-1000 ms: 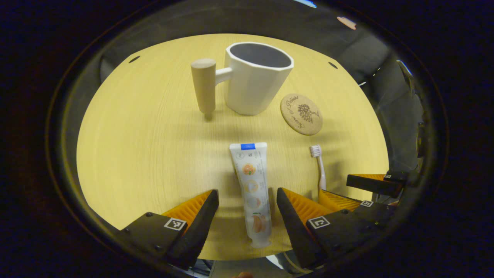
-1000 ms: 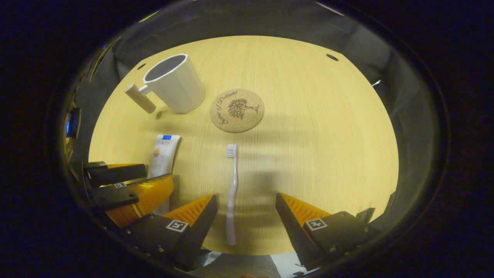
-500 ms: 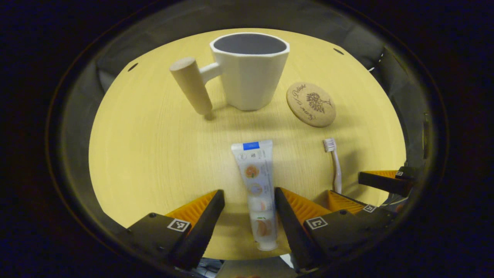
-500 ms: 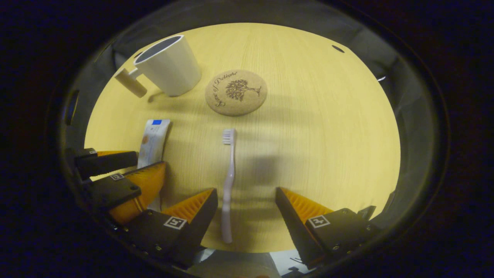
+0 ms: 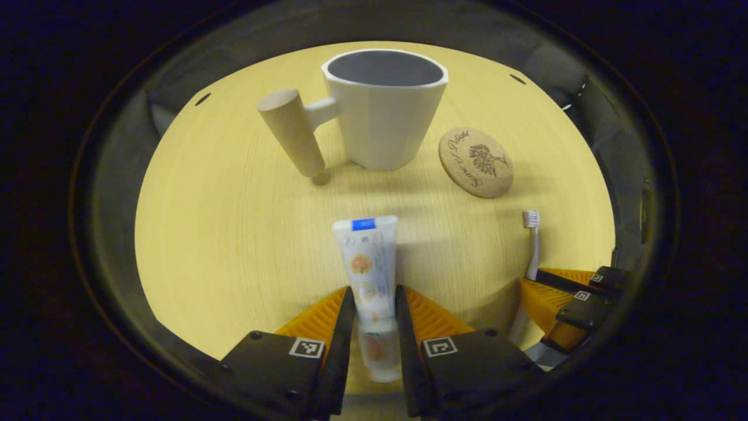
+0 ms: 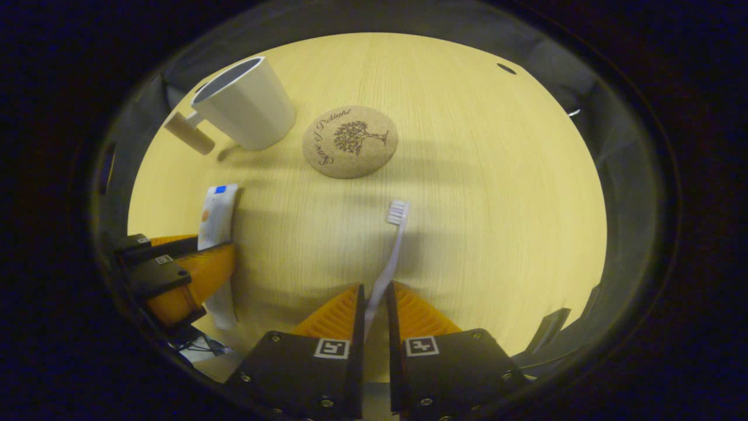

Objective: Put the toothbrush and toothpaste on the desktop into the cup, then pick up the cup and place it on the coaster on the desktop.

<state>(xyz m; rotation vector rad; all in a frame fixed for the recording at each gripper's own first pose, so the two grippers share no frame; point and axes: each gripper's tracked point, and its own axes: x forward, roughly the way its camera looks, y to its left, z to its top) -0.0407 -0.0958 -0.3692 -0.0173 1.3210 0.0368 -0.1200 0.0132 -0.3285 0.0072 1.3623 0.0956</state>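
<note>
My left gripper (image 5: 374, 307) is shut on the white toothpaste tube (image 5: 367, 263), whose flat end points toward the cup. The white cup (image 5: 383, 117) with a wooden peg handle (image 5: 291, 131) stands upright and empty at the far side of the round wooden table (image 5: 234, 204). To its right lies the round cork coaster (image 5: 476, 162). My right gripper (image 6: 374, 304) is shut on the handle of the white toothbrush (image 6: 390, 245), bristles pointing away and tilted right. In the right gripper view the cup (image 6: 245, 105) and coaster (image 6: 349, 141) lie ahead, the left gripper (image 6: 175, 266) at the left.
The right gripper (image 5: 561, 292) with the toothbrush (image 5: 530, 234) stands at the right edge of the left gripper view. The table's near edge runs just under both grippers. Small dark holes (image 5: 517, 78) mark the tabletop's far rim.
Both grippers closed: the left on the toothpaste tube, the right on the toothbrush handle. The toothbrush head has swung to the right.
</note>
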